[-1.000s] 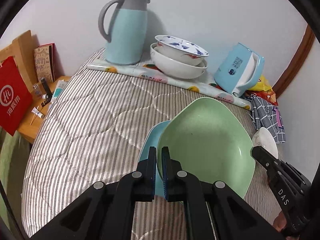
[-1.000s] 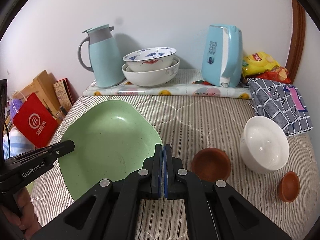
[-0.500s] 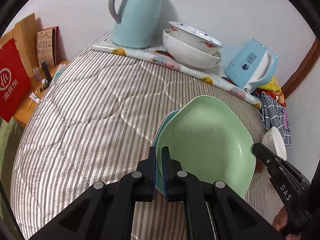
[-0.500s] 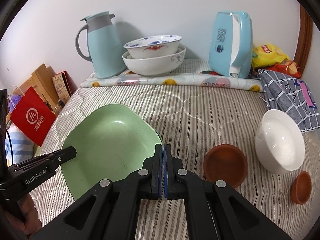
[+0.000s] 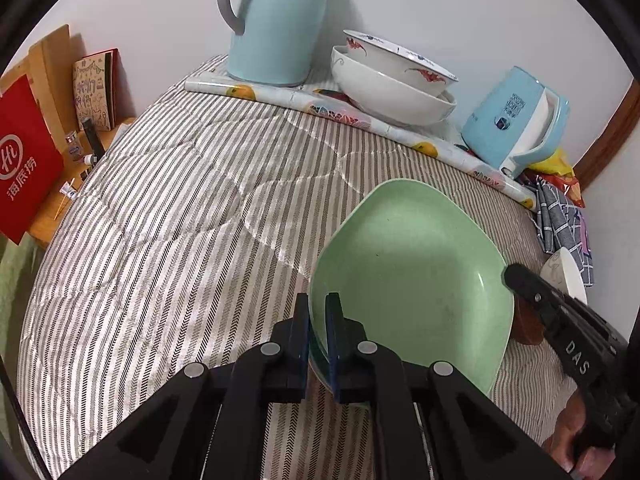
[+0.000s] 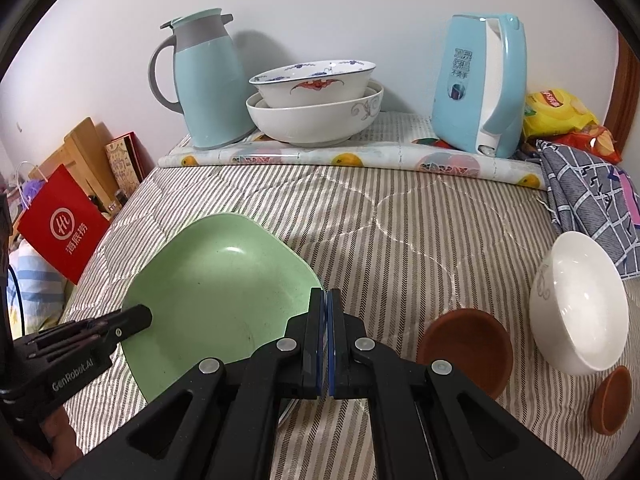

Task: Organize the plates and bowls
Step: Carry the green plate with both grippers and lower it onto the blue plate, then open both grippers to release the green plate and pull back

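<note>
Tongs, left (image 5: 317, 312): fingers pinching the near rim of the green plate (image 5: 412, 276), one finger on each face of the rim. A second dish edge, bluish, shows just beneath the green plate at the grasp; whether the fingers also clamp it cannot be told. The plate lies tilted low over the striped quilt (image 5: 168, 216) of the bed.

Tongs, right (image 6: 324, 312): blue-padded fingers pressed together with nothing between them, tips just beside the right edge of the green plate (image 6: 216, 284). In the left wrist view the same tool appears as a black finger at the plate's right rim.

Right of the plate on the quilt: a brown saucer (image 6: 466, 350), a white bowl (image 6: 578, 304) tipped on its side, and a smaller brown dish (image 6: 612, 400) near the bowl's base.

Rear of the bed, along the wall: a teal thermos jug (image 6: 208, 80), two nested white bowls (image 6: 316, 104) with the patterned one inside the larger, and a blue electric kettle (image 6: 476, 84), standing behind a rolled printed sheet (image 6: 344, 158). Checked cloth (image 6: 588, 188) and snack bags (image 6: 560, 112) lie at far right. A red paper bag (image 6: 60, 224) stands left of the bed.
</note>
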Demonstrator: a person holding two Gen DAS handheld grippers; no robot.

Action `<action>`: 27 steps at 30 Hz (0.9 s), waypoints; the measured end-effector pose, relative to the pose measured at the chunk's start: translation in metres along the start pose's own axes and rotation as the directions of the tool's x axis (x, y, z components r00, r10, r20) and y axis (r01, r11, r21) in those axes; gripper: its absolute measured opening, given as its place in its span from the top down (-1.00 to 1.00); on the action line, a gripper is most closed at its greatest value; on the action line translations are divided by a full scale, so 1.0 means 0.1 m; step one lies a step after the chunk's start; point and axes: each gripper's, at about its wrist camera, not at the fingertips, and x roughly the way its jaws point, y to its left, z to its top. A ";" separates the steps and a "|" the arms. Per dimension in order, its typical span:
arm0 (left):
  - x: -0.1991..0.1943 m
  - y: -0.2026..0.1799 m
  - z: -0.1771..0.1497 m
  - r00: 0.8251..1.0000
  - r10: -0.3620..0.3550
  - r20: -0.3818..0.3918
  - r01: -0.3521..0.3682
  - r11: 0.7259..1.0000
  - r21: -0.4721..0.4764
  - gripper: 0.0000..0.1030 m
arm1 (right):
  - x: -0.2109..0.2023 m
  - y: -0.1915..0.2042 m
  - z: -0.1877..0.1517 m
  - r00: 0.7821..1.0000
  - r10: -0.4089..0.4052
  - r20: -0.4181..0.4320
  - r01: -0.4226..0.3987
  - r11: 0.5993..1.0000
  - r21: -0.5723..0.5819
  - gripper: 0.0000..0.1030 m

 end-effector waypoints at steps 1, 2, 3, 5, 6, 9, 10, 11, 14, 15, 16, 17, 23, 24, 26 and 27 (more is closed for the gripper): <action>0.00 0.00 -0.01 1.000 0.003 0.002 -0.003 1.000 0.003 0.83 | 0.03 0.00 0.01 1.000 0.001 -0.005 -0.001 1.000 -0.005 0.97; 0.00 0.00 -0.02 1.000 0.006 0.007 -0.006 1.000 0.008 0.83 | 0.04 0.00 0.01 1.000 0.002 -0.007 -0.002 1.000 -0.006 0.97; -0.01 -0.01 -0.03 1.000 0.011 0.009 -0.011 1.000 0.014 0.82 | 0.06 0.00 0.01 1.000 0.002 -0.007 -0.002 1.000 -0.006 0.97; -0.01 -0.02 -0.04 1.000 0.015 0.007 -0.015 1.000 0.023 0.82 | 0.08 0.01 0.01 1.000 0.002 -0.012 -0.002 1.000 -0.009 0.95; -0.01 -0.03 -0.04 1.000 0.015 0.006 -0.015 1.000 0.026 0.82 | 0.08 0.01 0.01 1.000 0.003 -0.012 -0.003 1.000 -0.010 0.95; -0.03 -0.05 -0.07 1.000 0.015 -0.002 -0.015 0.999 0.042 0.80 | 0.02 0.00 0.02 1.000 0.004 0.000 -0.004 1.000 -0.009 0.95; -0.04 -0.05 -0.08 1.000 0.015 -0.006 -0.014 0.999 0.044 0.75 | -0.01 -0.01 0.03 1.000 0.002 0.007 -0.002 1.000 -0.007 0.94; -0.04 -0.05 -0.09 1.000 0.011 -0.015 -0.011 0.999 0.046 0.65 | -0.06 -0.02 0.03 1.000 0.000 0.014 0.000 1.000 -0.006 0.90; -0.07 -0.05 -0.13 0.999 0.003 -0.033 -0.001 0.999 0.051 0.38 | -0.20 -0.06 0.04 0.999 -0.009 0.037 0.009 1.000 0.000 0.69; -0.09 -0.05 -0.16 1.000 0.017 -0.024 -0.015 0.999 0.052 0.36 | -0.25 -0.09 0.03 0.999 -0.014 0.045 0.014 1.000 0.005 0.62; -0.11 -0.06 -0.17 0.999 0.025 -0.021 -0.023 0.998 0.056 0.33 | -0.29 -0.11 0.02 0.998 -0.018 0.053 0.017 1.000 0.007 0.53; -0.13 -0.06 -0.18 0.999 0.030 -0.019 -0.028 0.998 0.059 0.33 | -0.35 -0.14 0.01 0.998 -0.025 0.062 0.024 1.000 0.010 0.47; -0.34 -0.11 -0.26 0.999 0.037 0.011 -0.038 0.997 0.065 0.33 | -0.70 -0.36 -0.10 0.993 -0.050 0.104 0.045 0.998 0.045 0.11; -0.39 -0.14 -0.26 0.999 0.038 0.021 -0.040 0.997 0.069 0.33 | -0.76 -0.40 -0.13 0.992 -0.058 0.110 0.053 0.997 0.050 0.08; -0.48 -0.20 -0.26 0.999 0.035 0.035 -0.038 0.996 0.078 0.32 | -0.91 -0.51 -0.19 0.988 -0.081 0.130 0.074 0.995 0.064 -0.06; -0.53 -0.24 -0.26 0.999 0.032 0.044 -0.035 0.996 0.084 0.30 | -0.98 -0.57 -0.22 0.986 -0.093 0.141 0.084 0.994 0.073 -0.11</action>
